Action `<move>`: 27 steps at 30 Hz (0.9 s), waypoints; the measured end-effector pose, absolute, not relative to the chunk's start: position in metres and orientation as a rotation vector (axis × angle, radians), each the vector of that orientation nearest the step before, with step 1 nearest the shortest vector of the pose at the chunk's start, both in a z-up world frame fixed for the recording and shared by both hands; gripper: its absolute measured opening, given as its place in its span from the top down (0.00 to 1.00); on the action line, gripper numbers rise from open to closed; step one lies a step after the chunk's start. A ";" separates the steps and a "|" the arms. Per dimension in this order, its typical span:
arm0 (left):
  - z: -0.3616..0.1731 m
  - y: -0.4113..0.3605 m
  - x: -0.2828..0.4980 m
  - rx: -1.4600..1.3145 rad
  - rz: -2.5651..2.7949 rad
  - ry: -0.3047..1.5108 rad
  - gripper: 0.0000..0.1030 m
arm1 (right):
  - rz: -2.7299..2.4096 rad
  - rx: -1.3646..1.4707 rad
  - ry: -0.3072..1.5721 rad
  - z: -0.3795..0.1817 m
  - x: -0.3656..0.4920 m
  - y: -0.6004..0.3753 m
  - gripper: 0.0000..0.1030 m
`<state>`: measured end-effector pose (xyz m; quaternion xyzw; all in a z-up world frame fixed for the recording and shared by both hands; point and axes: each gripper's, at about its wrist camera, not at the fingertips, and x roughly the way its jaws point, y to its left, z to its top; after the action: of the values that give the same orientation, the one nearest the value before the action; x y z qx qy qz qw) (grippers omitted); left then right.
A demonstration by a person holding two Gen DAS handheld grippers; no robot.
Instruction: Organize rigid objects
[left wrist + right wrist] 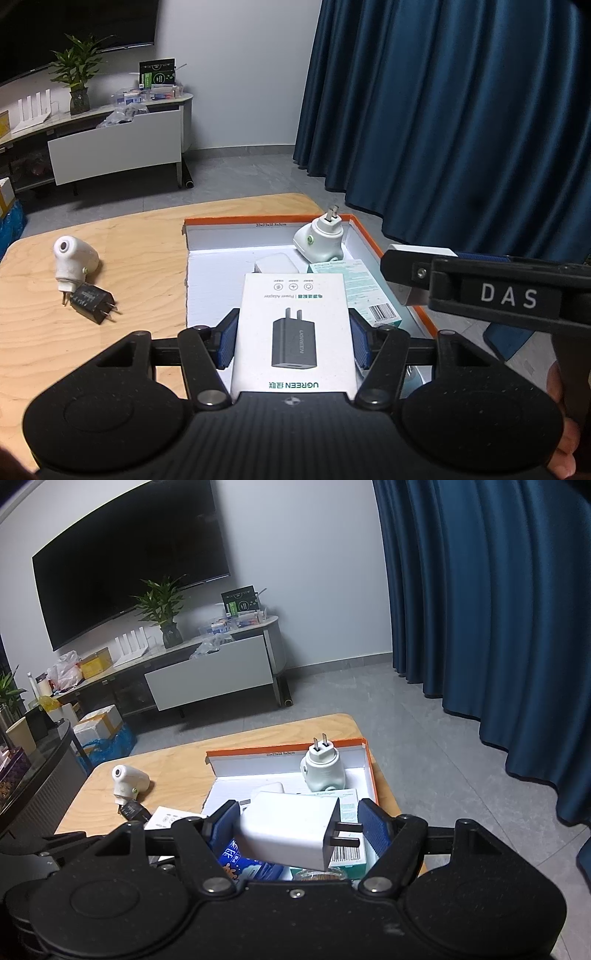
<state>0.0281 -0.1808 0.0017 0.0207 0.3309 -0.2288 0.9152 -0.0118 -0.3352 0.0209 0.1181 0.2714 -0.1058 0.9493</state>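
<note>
My left gripper is shut on a white UGREEN adapter box and holds it over the near part of the orange-rimmed open box. My right gripper is shut on a white charger, prongs to the right, above the same box. Inside lie a pale green plug-in device, also in the right wrist view, a teal carton and a small white case. On the table a white plug-in device and a black charger lie to the left.
The wooden table ends near the box's far side. Blue curtains hang at the right. A TV cabinet with a plant and clutter stands across the floor. My right gripper's body crosses the left wrist view at the right.
</note>
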 end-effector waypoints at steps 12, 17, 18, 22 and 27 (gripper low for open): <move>-0.003 -0.191 0.038 0.054 -0.483 0.691 0.42 | -0.211 0.247 0.577 0.015 0.008 -0.344 0.18; -0.005 -0.194 0.042 0.059 -0.488 0.696 0.42 | -0.209 0.245 0.588 0.012 0.018 -0.347 0.18; -0.005 -0.194 0.044 0.059 -0.489 0.697 0.42 | -0.209 0.243 0.590 0.011 0.021 -0.348 0.18; -0.008 -0.197 0.048 0.062 -0.493 0.703 0.42 | -0.210 0.240 0.599 0.009 0.031 -0.351 0.18; -0.011 -0.199 0.054 0.062 -0.498 0.709 0.42 | -0.207 0.237 0.615 0.003 0.043 -0.353 0.18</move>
<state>0.0542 -0.1991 -0.0108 0.0302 0.3437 -0.2412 0.9071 0.0425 -0.3533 0.0030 0.1163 0.3015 -0.1017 0.9409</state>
